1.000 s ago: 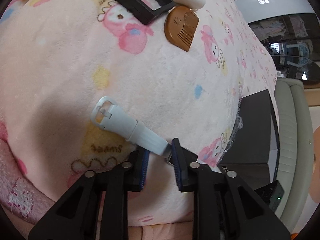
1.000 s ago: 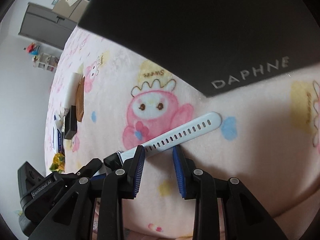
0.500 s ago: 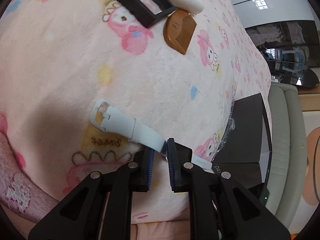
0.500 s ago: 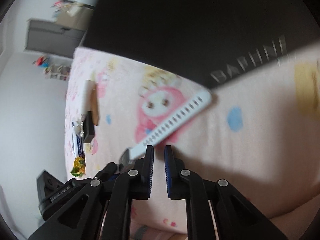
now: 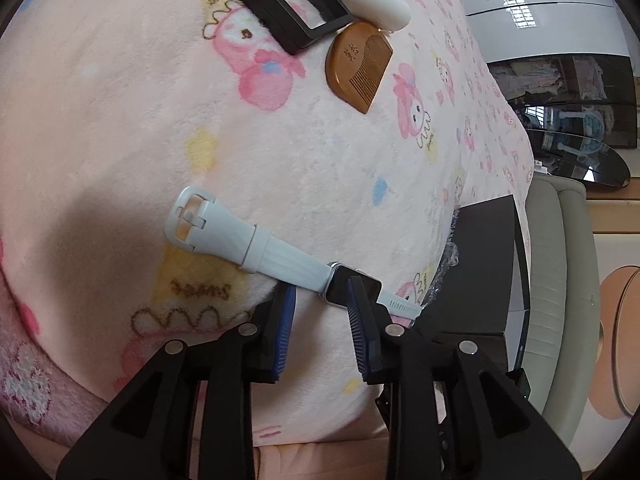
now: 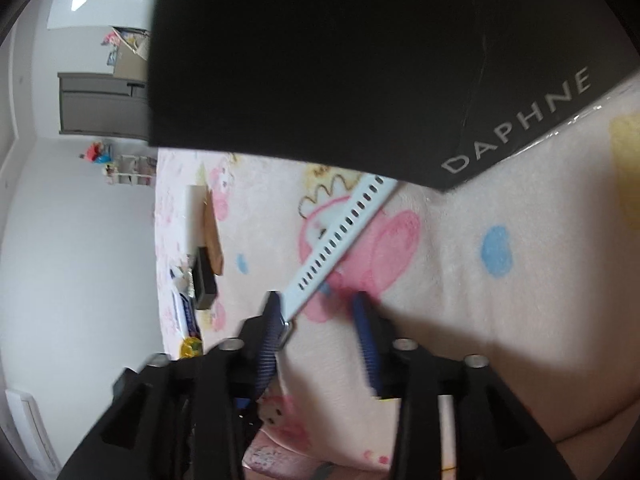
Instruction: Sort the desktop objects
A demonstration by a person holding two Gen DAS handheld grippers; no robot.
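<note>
Both sets of jaws opening, nothing pinched. Watch (image 5: 280, 258) flat on blanket (image 5: 120, 120), near edge, left of black box (image 6: 320, 60). L gripper (image 5: 320, 320) straddles case; R gripper (image 6: 316, 320) over strap, blurry. Regrip at case, squarely.

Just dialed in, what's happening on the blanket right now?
A person is working a white smartwatch lying on the pink cartoon blanket with two tools. The left hand-held gripper sits at the watch face, jaws opening. The right hand-held gripper is opening around the perforated strap, whose tip reaches the black DAPHNE box. A wooden comb and black frame lie further off.
</note>
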